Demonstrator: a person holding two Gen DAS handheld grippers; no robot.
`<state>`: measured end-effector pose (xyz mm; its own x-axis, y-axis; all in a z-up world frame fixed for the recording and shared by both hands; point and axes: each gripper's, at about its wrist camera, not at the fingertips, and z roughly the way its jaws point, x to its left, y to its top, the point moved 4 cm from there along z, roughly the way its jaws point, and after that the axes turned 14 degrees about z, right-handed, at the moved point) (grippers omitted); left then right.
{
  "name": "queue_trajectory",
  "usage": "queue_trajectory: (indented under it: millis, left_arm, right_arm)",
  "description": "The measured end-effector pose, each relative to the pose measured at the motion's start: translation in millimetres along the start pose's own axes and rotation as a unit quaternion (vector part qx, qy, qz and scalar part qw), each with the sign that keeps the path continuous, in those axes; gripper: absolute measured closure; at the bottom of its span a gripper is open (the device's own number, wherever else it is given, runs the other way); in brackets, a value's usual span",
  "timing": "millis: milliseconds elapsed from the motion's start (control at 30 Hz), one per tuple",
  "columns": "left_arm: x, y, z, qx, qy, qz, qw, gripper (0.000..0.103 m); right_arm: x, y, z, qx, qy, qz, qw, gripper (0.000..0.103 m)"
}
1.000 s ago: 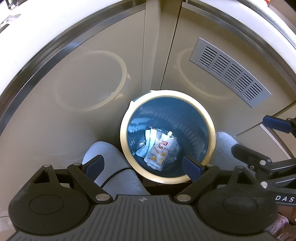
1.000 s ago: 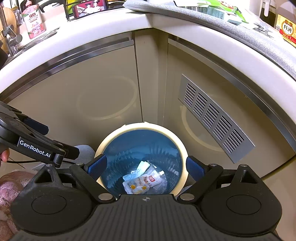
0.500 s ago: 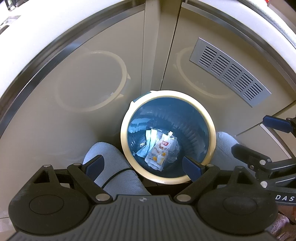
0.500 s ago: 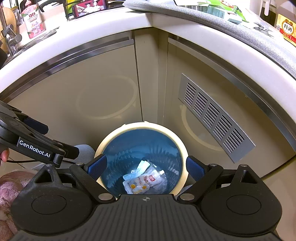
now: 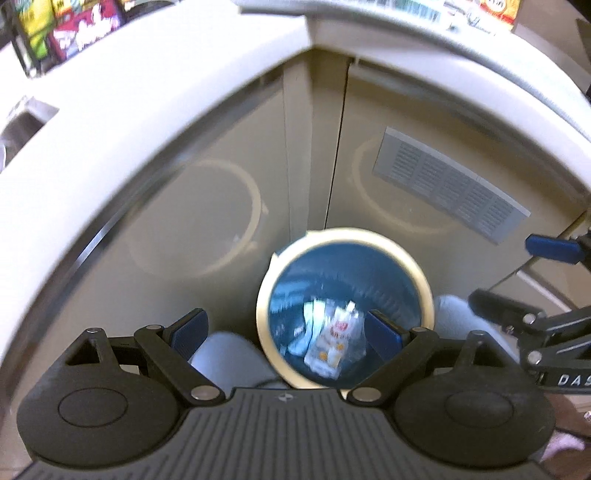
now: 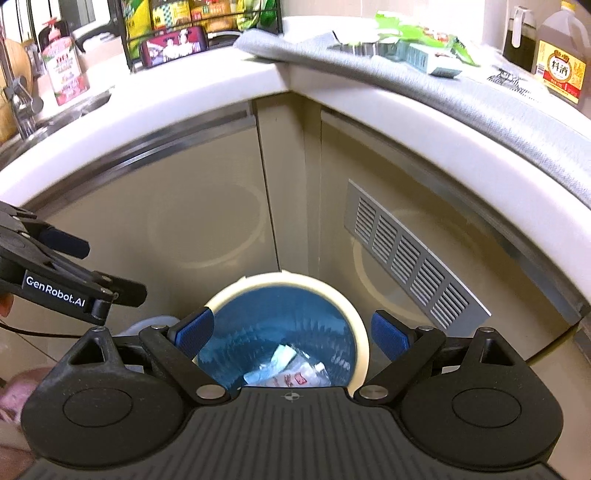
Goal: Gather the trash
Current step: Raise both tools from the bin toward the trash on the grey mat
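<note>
A round blue trash bin with a cream rim [image 5: 421, 280] [image 6: 360, 332] stands on the floor in the corner of the kitchen cabinets. Several white wrappers and a printed pouch [image 5: 330, 341] [image 6: 291, 371] lie at its bottom. My left gripper [image 5: 286, 334] hovers above the bin, open, with nothing between its blue pads. My right gripper [image 6: 293, 332] is also above the bin, open and holding nothing. Each gripper shows at the side of the other's view.
Beige cabinet doors and a grey vent grille [image 6: 413, 254] stand behind the bin. On the white counter lie a grey cloth [image 6: 424, 79], green packets [image 6: 424, 35], bottles [image 6: 559, 70] and a rack of goods [image 6: 192, 22]. Light-grey slippers [image 5: 225, 356] flank the bin.
Both grippers have risen and tilted up, so the counter top has come into view and the bin sits lower in both views. The left view is blurred by motion.
</note>
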<state>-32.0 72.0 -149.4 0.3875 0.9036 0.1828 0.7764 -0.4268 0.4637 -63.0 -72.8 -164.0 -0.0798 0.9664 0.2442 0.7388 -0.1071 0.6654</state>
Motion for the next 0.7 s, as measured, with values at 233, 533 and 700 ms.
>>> queue_trajectory:
  millis: [233,533,700]
  left_arm:
    - [4,34,-29,-0.054,0.009,0.006,0.9985,0.009]
    - [20,62,-43,-0.076,0.039,-0.004,0.9964,0.009]
    - [31,75,-47,-0.077,0.046,-0.005,0.996,0.008]
  right_arm:
    - [-4,28,-32,-0.056,0.029,0.017,0.998,0.01]
    - [-35,78,-57,-0.124,0.039,0.066,0.989,0.007]
    - [-52,100,-62,-0.153,0.024,0.075,0.985,0.006]
